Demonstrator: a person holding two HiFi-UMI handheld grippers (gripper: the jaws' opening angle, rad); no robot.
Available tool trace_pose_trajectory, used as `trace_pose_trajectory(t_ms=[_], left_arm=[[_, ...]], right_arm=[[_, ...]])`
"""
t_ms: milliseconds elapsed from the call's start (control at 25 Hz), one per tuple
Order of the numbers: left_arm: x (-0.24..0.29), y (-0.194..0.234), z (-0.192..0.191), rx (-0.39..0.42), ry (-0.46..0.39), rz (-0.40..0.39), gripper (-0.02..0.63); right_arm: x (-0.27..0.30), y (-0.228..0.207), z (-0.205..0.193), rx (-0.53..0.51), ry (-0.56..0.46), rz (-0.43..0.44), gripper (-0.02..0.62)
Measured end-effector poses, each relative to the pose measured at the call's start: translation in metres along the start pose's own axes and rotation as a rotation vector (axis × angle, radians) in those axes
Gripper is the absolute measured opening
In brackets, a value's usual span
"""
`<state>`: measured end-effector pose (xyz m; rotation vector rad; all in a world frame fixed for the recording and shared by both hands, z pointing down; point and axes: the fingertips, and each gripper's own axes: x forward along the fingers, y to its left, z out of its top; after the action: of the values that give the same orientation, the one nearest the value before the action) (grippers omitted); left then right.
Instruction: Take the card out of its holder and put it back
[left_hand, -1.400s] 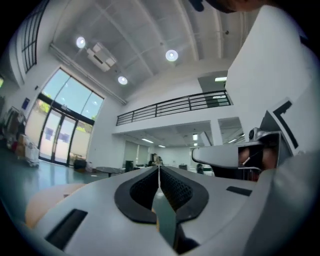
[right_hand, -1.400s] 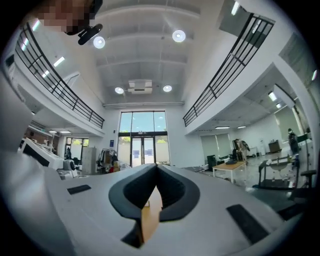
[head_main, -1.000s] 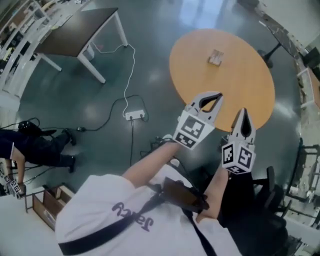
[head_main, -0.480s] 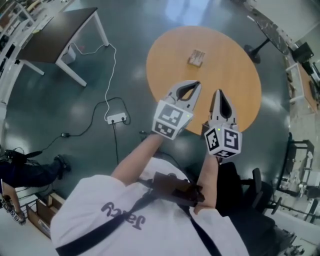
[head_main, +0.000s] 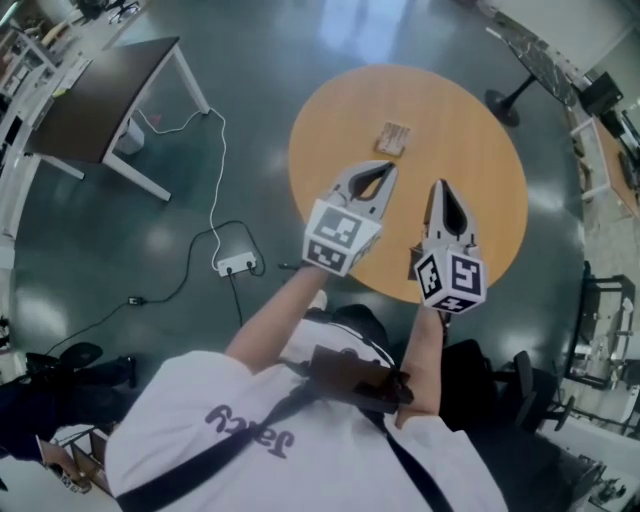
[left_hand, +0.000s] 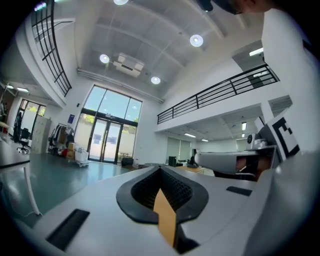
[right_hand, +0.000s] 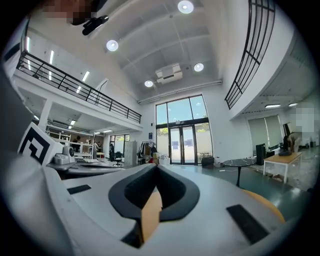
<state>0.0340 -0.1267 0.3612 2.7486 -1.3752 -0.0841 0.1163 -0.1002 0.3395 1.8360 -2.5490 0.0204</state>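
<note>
A small wooden card holder (head_main: 393, 137) with a pale card in it stands on the round orange table (head_main: 480, 150), toward its far side. My left gripper (head_main: 384, 166) hovers over the table's middle, just short of the holder, jaws shut and empty. To its right, my right gripper (head_main: 438, 186) is also shut with nothing in it. In the left gripper view the left gripper (left_hand: 160, 170) points level into the hall, and in the right gripper view the right gripper (right_hand: 156, 167) does the same. Neither view shows the holder.
A dark rectangular table (head_main: 95, 95) on white legs stands at the far left. A white power strip (head_main: 237, 265) and its cable lie on the floor left of the round table. A black chair (head_main: 525, 400) is at the lower right, a black stand base (head_main: 503, 103) at the far right.
Both grippers have moved from the table's near edge to over its middle, closer to the card holder. Their jaws stayed shut.
</note>
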Motion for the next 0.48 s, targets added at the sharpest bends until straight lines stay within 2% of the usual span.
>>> trace_pose_trajectory(t_ms=[160,320,480], left_arm=[[0.019,0.029,-0.013,0.074,0.039,-0.011,0.011],[0.029,0.045,-0.017,0.061,0.015,-0.037,0.011],[0.034,0.066,-0.038,0.041,0.044,-0.019,0.011]], right_arm=[[0.027,0.002,-0.004,-0.045,0.02,0.004,0.023],[0.048,-0.007,-0.004,-0.039,0.011,-0.003,0.023],[0.073,-0.006,-0.031,-0.016,0.063,0.083,0.021]])
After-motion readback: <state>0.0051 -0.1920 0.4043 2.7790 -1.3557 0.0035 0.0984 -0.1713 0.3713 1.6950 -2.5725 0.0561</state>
